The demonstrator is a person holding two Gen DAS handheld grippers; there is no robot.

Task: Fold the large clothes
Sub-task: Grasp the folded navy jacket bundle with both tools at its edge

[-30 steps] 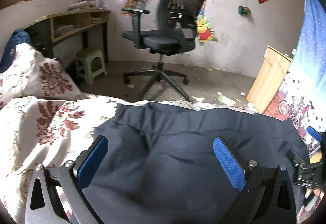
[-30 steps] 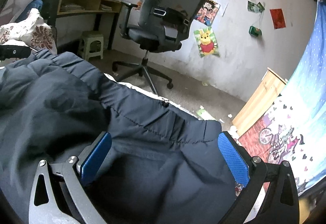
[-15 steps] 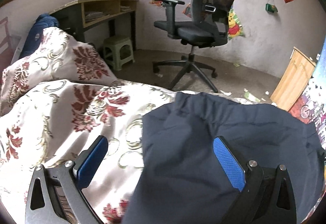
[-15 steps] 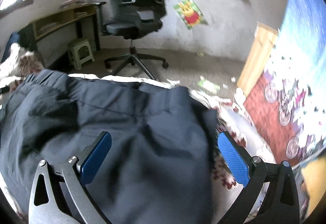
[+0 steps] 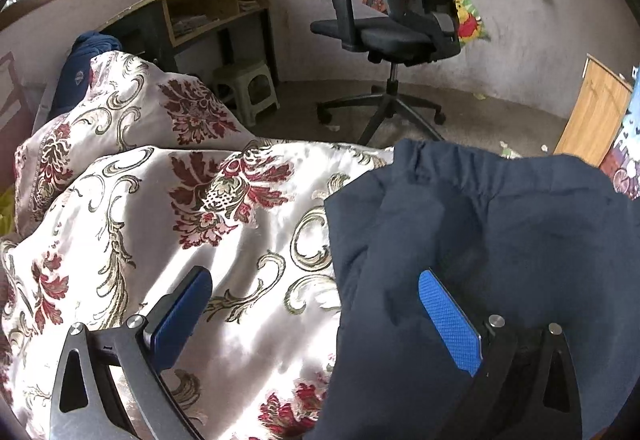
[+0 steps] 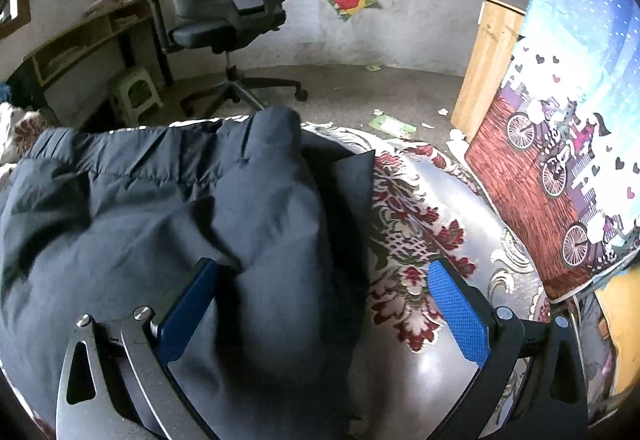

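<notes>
My left gripper point(image 5: 316, 314) is spread wide with nothing between its pads; its left pad point(image 5: 180, 314) hangs over the bedspread point(image 5: 192, 224) and its right pad point(image 5: 450, 324) over the garment point(image 5: 500, 240). From this camera the dark navy garment fills the field from 2 to 5 o'clock, its gathered edge toward 1 o'clock. The chair point(image 5: 400, 20) stands at 12 o'clock, the stool point(image 5: 248, 88) near 11.

My right gripper point(image 6: 320, 310) is likewise wide apart and empty. Here the garment point(image 6: 160, 220) lies from 7 to 11 o'clock, a puffy fold running between the pads toward 12. The floral bedspread point(image 6: 420, 232) shows at 3 to 5 o'clock, beside a printed cloth point(image 6: 560, 160) at 2 to 3.
</notes>
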